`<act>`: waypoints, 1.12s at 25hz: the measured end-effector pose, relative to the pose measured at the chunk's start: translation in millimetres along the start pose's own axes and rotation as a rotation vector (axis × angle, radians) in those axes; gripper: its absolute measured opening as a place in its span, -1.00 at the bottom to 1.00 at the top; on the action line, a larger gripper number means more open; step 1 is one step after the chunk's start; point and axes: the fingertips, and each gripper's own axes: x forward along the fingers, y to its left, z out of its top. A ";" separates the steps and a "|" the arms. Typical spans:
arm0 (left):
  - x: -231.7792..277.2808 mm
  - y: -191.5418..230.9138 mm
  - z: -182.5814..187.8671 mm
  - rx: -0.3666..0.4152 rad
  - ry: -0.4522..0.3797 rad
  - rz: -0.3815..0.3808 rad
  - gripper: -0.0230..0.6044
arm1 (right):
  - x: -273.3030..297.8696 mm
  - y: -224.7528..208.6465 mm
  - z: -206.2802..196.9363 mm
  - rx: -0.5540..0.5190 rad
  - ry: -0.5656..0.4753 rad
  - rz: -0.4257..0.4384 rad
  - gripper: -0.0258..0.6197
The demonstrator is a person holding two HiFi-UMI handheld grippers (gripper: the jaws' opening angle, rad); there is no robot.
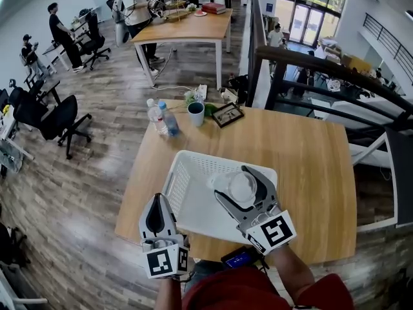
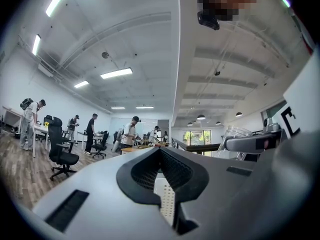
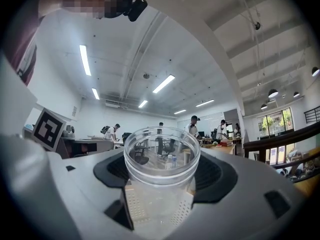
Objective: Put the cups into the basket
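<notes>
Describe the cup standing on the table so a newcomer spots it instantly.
Start at the wooden table and go to its far edge, beyond the white basket. There, between two clear water bottles and a dark picture frame, stands the cup: grey-blue, the only opaque, open-topped vessel.

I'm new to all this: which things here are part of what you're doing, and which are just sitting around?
Part of the job:
clear cup, gripped in the right tongs
white basket beneath it
blue cup at the far edge of the table, probably next
left tongs, shut and empty

Just lying about:
two water bottles
picture frame
</notes>
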 end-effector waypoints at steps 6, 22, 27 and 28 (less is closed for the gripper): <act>-0.5 12.5 -0.2 -0.010 -0.009 -0.018 -0.93 | 11.2 11.6 -6.4 -0.014 0.018 -0.004 0.18; -5.5 36.3 3.6 -0.019 -0.016 -0.005 -0.93 | 40.8 24.9 -26.7 -0.026 0.089 0.016 0.19; -5.8 42.9 3.3 -0.024 -0.018 0.001 -0.93 | 49.7 26.3 -34.3 -0.028 0.113 0.021 0.18; -6.0 43.7 3.2 -0.025 -0.019 0.001 -0.93 | 51.2 26.8 -36.4 -0.029 0.118 0.023 0.18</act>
